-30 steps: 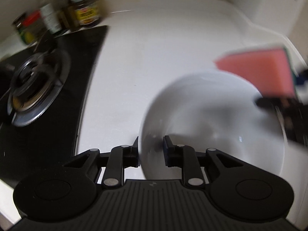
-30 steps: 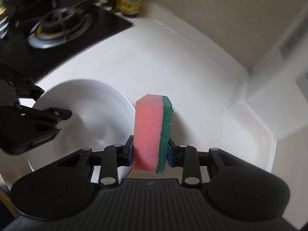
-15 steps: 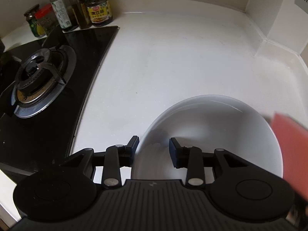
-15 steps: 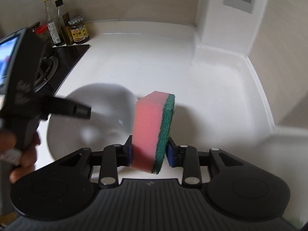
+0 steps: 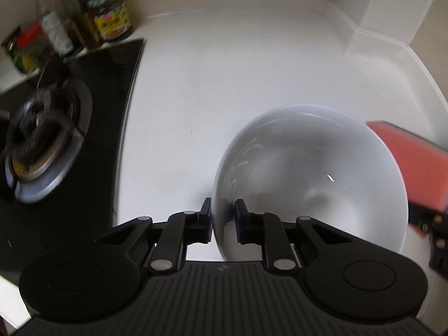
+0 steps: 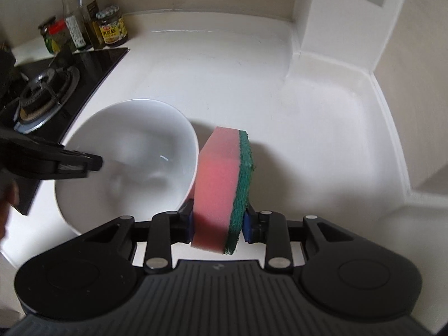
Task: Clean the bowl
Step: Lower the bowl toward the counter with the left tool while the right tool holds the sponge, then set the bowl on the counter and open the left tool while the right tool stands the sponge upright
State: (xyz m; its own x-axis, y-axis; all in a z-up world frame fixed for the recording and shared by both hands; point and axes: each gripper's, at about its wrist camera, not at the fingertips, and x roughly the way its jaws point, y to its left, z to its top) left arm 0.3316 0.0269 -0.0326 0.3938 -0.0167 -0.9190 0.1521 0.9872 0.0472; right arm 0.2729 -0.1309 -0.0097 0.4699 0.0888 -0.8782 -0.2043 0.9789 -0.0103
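The left gripper (image 5: 222, 218) has its two jaws pinched on the near edge of the white bowl (image 5: 308, 179), and the right gripper (image 6: 217, 224) squeezes a pink and green sponge (image 6: 224, 184) that stands up just beside the bowl's far edge. The bowl sits on the white counter (image 5: 224, 70) next to the black stove (image 6: 44, 89). To wipe well, I think the left side should hold the bowl tight while the sponge goes over the edge and rubs round inside, slowly, so the bowl does not tip

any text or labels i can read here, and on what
No text reads clearly.
Jar: yellow label with red print, too small to read.
Clear bottle: white label, print illegible.
Dark bottle: label illegible.
Right claw body: small embossed mark, not legible.
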